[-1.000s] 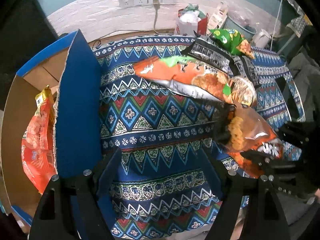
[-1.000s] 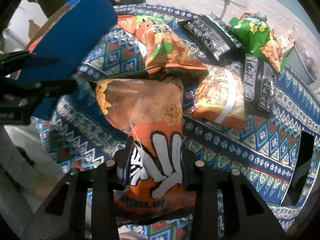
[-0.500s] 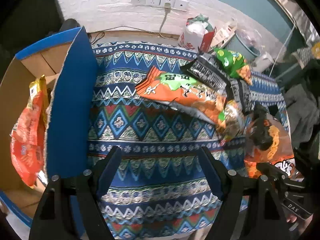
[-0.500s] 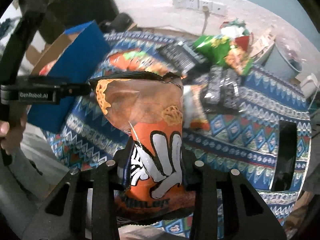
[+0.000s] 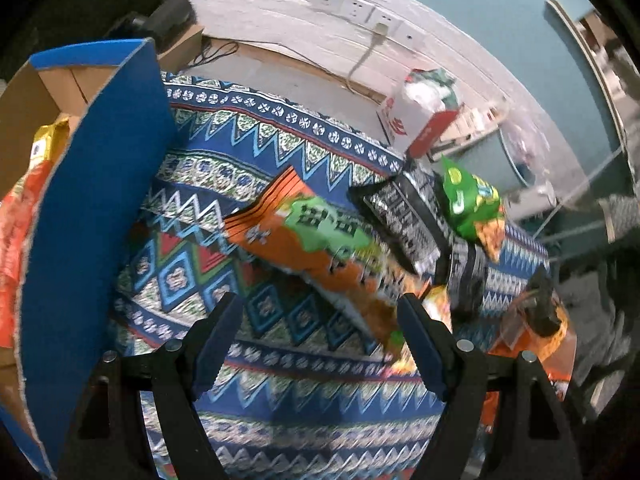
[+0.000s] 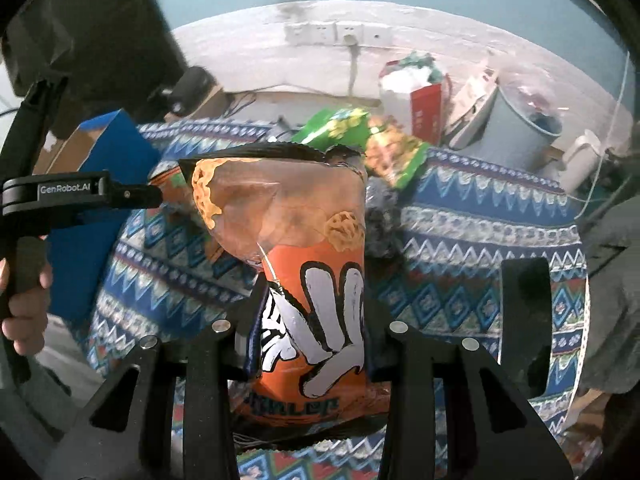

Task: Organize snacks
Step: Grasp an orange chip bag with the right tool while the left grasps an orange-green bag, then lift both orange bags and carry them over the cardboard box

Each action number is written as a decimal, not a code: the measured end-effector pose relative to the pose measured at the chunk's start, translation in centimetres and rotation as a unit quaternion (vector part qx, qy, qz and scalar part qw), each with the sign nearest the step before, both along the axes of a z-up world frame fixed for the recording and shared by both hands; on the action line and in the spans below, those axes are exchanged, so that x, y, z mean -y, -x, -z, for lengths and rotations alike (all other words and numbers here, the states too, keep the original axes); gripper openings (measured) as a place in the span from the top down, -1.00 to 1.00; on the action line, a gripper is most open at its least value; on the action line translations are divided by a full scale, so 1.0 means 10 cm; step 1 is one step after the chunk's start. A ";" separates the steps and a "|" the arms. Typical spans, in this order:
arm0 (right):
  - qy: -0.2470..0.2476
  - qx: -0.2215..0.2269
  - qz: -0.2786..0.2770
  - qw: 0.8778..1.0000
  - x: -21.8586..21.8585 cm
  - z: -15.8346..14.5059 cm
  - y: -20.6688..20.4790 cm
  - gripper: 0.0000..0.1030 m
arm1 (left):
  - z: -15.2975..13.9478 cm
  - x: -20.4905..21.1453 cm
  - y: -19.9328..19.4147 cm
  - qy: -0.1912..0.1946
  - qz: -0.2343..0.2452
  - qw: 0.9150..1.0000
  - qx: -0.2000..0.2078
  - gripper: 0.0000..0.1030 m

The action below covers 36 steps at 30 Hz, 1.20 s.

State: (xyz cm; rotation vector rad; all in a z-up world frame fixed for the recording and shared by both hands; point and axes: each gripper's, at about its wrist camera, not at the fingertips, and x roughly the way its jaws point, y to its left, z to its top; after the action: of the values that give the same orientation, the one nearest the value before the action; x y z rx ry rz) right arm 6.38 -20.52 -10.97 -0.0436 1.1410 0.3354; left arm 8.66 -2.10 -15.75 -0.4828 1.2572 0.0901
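My right gripper (image 6: 310, 320) clamps the orange snack bag (image 6: 316, 312), lifted above the patterned tablecloth (image 6: 460, 216). My left gripper (image 5: 320, 336) hangs wide, empty, beside the blue cardboard box (image 5: 92, 208) at the cloth's left edge.

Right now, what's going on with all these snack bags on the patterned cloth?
A person is sorting snacks with two handheld grippers. The right gripper is shut on an orange crinkly snack bag with a white hand print, held above the blue patterned tablecloth. The left gripper is open and empty, beside the blue cardboard box.
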 end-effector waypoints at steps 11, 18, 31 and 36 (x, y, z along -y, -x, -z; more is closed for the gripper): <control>-0.015 -0.012 0.039 0.999 0.28 0.32 -0.37 0.30 | 0.26 0.14 -0.37 0.008 -0.037 0.999 -0.020 -0.58; -0.026 -0.016 0.048 0.998 0.34 0.39 -0.50 0.30 | 0.50 0.22 -0.47 0.003 -0.013 0.999 -0.050 -0.66; -0.024 -0.008 0.043 0.999 0.21 0.39 -0.56 0.30 | 0.56 0.26 -0.30 -0.033 0.078 0.995 -0.048 0.37; -0.019 0.002 0.033 0.999 0.12 0.33 -0.55 0.30 | 0.50 0.15 -0.17 -0.052 0.092 0.993 -0.043 0.38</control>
State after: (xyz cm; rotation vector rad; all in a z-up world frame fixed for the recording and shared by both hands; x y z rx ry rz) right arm 11.92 -21.68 -14.22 0.0273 1.1287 0.2973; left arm 10.34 -3.56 -20.80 -0.2736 1.3695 0.0198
